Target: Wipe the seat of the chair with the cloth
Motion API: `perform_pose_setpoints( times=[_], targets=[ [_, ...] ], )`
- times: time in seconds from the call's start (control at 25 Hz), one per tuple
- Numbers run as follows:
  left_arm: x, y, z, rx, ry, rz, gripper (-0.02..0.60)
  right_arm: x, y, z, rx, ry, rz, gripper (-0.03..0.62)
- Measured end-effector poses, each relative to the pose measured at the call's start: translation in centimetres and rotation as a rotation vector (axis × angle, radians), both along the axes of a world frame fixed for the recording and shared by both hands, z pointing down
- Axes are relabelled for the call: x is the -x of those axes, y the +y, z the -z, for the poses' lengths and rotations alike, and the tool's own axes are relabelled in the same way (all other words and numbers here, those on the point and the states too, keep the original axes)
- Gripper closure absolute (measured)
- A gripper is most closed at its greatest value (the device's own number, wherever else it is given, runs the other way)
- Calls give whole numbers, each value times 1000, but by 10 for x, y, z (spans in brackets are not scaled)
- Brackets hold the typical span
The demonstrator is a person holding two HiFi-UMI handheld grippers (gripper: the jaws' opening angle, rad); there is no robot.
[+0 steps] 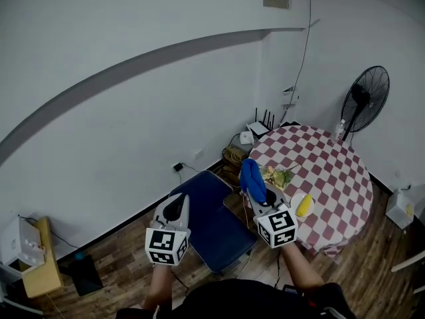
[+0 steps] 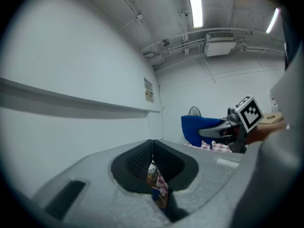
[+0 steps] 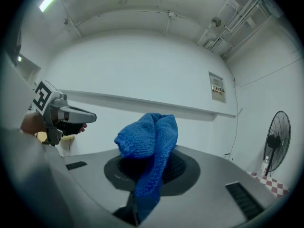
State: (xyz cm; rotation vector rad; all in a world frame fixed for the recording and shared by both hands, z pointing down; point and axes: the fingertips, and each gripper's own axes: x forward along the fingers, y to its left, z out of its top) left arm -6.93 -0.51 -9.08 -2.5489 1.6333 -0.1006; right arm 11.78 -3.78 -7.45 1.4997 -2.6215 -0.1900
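Note:
The chair's dark blue seat (image 1: 211, 221) lies below and between my two grippers in the head view. My right gripper (image 1: 256, 193) is shut on a blue knitted cloth (image 1: 252, 177), which bunches above its jaws and hangs down between them (image 3: 151, 144). It hovers over the seat's right edge, held level. My left gripper (image 1: 177, 203) is shut with nothing in it and hovers over the seat's left edge. In the left gripper view its dark pads (image 2: 142, 161) meet, and the right gripper (image 2: 227, 125) with the cloth (image 2: 194, 129) shows beyond. The left gripper (image 3: 64, 115) also shows in the right gripper view.
A round table with a red and white checked cover (image 1: 332, 178) stands right of the chair, with a yellow thing (image 1: 303, 205) and a plant on it. A black fan (image 1: 365, 102) is behind it. Cables and a router (image 1: 259, 128) sit by the wall; a wooden shelf (image 1: 41, 264) is at far left.

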Motion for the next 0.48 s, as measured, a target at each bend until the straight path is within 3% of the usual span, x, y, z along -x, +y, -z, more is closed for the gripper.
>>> perform_pose_setpoints(
  times=[0.48],
  targets=[
    [-17, -10, -6, 10, 2, -34, 563, -2, -5, 0, 12, -15, -6, 534]
  ],
)
